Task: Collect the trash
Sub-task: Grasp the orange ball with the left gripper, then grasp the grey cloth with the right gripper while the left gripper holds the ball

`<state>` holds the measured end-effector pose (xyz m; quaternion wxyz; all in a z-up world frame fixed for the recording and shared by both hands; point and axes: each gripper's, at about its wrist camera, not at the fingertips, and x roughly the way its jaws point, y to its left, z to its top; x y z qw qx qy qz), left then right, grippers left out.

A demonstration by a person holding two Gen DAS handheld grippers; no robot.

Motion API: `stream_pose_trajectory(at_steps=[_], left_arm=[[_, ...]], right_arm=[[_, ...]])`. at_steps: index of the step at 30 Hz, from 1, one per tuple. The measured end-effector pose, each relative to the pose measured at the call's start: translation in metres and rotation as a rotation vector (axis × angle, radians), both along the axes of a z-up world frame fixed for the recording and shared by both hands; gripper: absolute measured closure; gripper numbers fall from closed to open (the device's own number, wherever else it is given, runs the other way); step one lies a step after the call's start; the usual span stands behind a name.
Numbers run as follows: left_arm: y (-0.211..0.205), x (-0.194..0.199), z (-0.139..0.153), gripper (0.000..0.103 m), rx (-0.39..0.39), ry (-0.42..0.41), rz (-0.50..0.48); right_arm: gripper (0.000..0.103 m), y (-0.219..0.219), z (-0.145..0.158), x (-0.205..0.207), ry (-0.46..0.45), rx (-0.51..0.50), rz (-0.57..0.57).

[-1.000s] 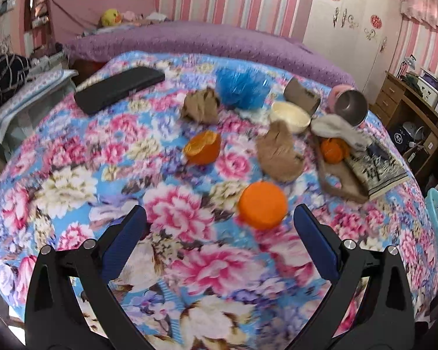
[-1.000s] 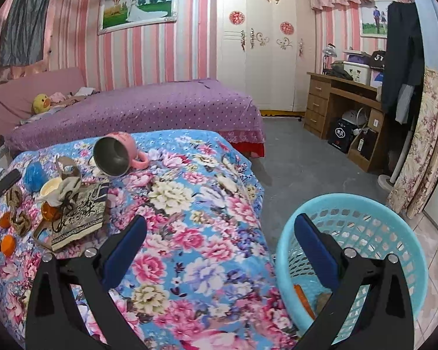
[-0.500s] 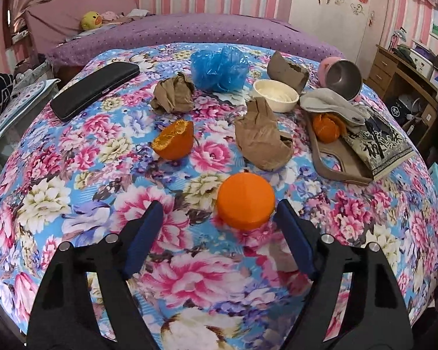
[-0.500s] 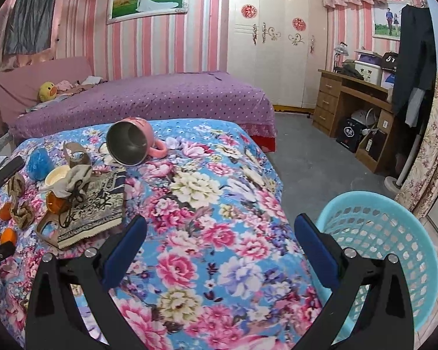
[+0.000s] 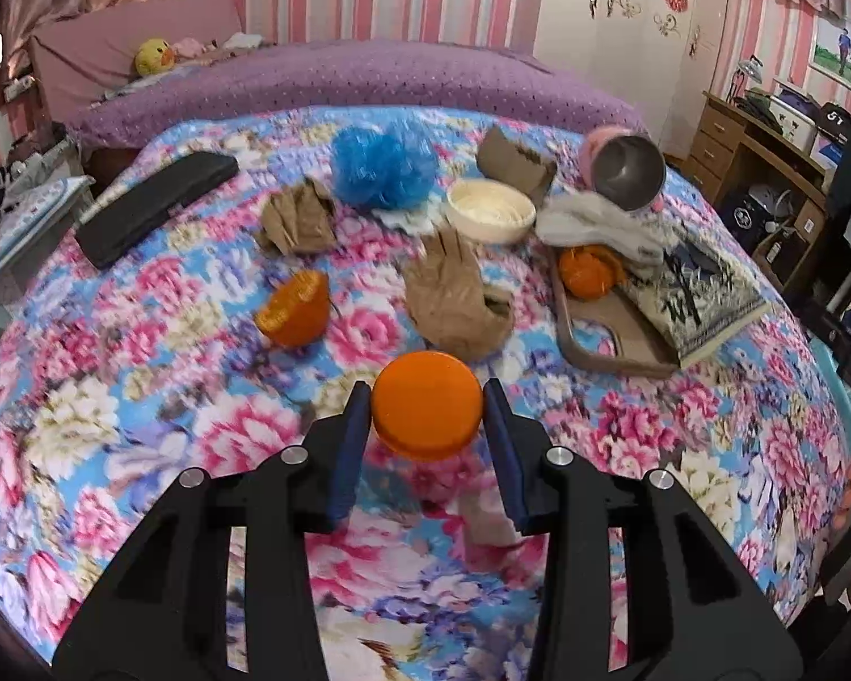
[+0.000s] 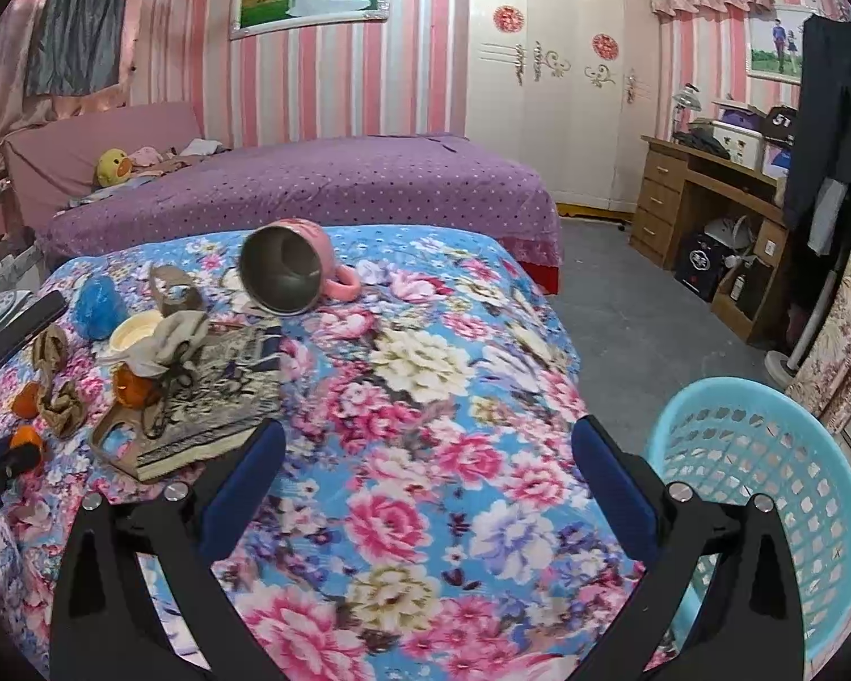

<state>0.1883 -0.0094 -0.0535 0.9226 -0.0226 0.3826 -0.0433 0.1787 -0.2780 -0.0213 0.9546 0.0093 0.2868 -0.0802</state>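
Note:
My left gripper is shut on an orange half, domed side facing me, just above the floral cloth. Another orange half lies cut side up to the left. Crumpled brown paper lies just beyond, a second wad farther left, and a blue plastic bag behind. My right gripper is open and empty over the table's right part. The light blue trash basket stands on the floor at the right; the left gripper with the orange half shows at the left edge.
On the table lie a black case, a cream bowl, a tipped pink mug, a torn cardboard piece, and a brown tray with an orange, a white cloth and a patterned book. A purple bed stands behind.
My left gripper moved forward to the orange half and shut on it. My right gripper swung left over the table, so the basket sits farther right in view.

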Motion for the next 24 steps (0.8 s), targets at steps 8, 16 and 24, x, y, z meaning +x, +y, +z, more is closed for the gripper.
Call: stream_pose_trajectory(at_steps=[8,16,24], left_arm=[[0.024,0.001,0.018,0.064,0.058,-0.082,0.080],[0.056,0.010,0.031,0.064,0.037,-0.111,0.159],[0.072,0.015,0.028,0.064,0.023,-0.090,0.201]], right_arm=[[0.004,0.034,0.006,0.007,-0.007,0.009,0.112],[0.005,0.074,0.011,0.029,-0.002,-0.050,0.218],[0.022,0.113,0.005,0.059,0.026,-0.092,0.326]])
